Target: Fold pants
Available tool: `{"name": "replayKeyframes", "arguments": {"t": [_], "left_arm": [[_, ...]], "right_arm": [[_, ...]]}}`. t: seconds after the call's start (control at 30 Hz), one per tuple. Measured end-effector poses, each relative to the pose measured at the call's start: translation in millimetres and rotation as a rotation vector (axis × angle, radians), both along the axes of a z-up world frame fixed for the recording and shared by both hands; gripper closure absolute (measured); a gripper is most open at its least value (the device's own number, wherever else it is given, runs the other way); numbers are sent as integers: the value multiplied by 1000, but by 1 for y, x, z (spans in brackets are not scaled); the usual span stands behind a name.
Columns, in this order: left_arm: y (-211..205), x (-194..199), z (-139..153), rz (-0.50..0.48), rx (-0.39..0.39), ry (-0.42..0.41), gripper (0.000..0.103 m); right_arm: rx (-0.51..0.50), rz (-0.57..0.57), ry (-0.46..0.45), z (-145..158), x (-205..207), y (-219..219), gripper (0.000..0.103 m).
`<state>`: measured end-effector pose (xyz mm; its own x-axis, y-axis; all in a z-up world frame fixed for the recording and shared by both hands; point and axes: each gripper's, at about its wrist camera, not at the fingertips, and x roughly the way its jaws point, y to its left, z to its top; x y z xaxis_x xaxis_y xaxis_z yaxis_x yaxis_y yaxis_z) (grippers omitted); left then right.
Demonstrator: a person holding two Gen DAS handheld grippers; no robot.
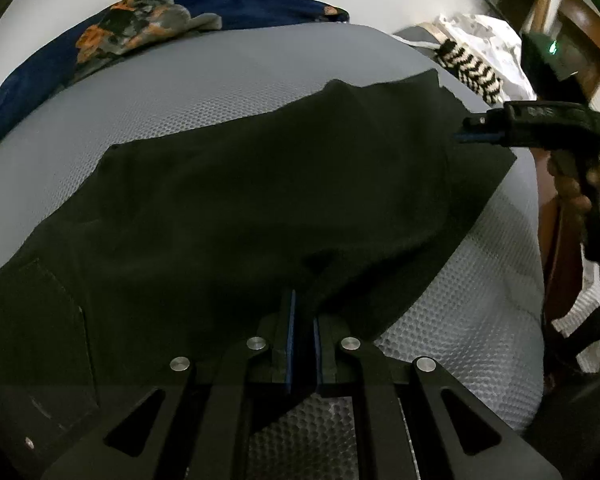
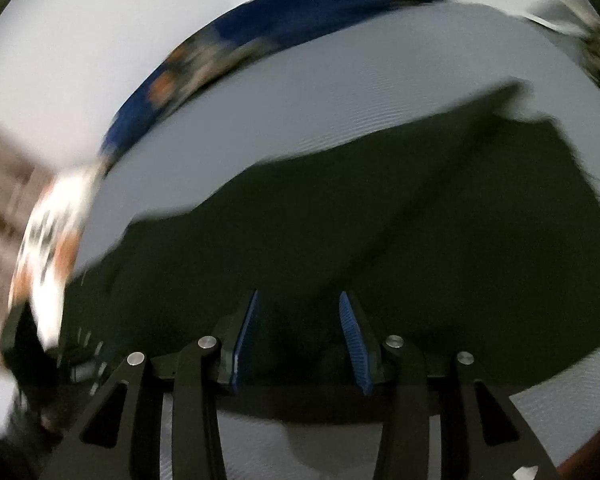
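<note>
Black pants [image 1: 260, 200] lie spread across a grey mattress [image 1: 220, 92], a back pocket with rivets at the lower left. My left gripper [image 1: 303, 308] is shut on a fold of the pants' near edge. My right gripper [image 1: 466, 130] reaches in from the right at the pants' far end, a hand on its handle. In the right wrist view, which is blurred, the right gripper [image 2: 298, 304] is open with the pants [image 2: 380, 240] spread in front of its blue pads [image 2: 354, 336]; nothing is between them.
A blue and orange patterned blanket [image 1: 148, 28] lies along the mattress's far edge. A black-and-white striped cloth [image 1: 470, 68] and white fabric [image 1: 488, 36] sit at the far right. Wooden furniture [image 1: 580, 12] stands beyond. The mattress [image 2: 340, 92] continues behind the pants.
</note>
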<state>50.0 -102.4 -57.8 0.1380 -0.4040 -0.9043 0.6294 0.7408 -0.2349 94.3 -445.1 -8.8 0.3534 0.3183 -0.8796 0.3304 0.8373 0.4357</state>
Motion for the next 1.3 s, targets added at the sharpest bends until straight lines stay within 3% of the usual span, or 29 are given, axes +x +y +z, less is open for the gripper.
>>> {"name": "replayKeyframes", "arguments": {"t": [0.07, 0.23, 0.53, 0.67, 0.87, 1.03, 1.13, 1.3], "left_arm": [[0, 1, 0, 4, -1, 4, 95], [2, 4, 0, 11, 1, 15, 95], [0, 7, -2, 21, 16, 33, 95], [-1, 7, -4, 26, 20, 39, 95], [-2, 6, -4, 24, 23, 38, 95], [-1, 7, -7, 30, 23, 43, 95], [-3, 6, -8, 19, 25, 43, 95], [-9, 1, -15, -26, 50, 49, 94]], "right_arm": [[9, -139, 13, -9, -6, -39, 63], [36, -315, 31, -26, -18, -92, 63], [121, -439, -27, -54, -1, -135, 77], [148, -453, -28, -59, 11, -142, 94], [45, -349, -156, 2, 25, -131, 99], [-67, -338, -220, 51, -3, -133, 100], [-112, -351, -166, 44, -30, -134, 100], [-126, -429, -7, -7, -81, -137, 101]]}}
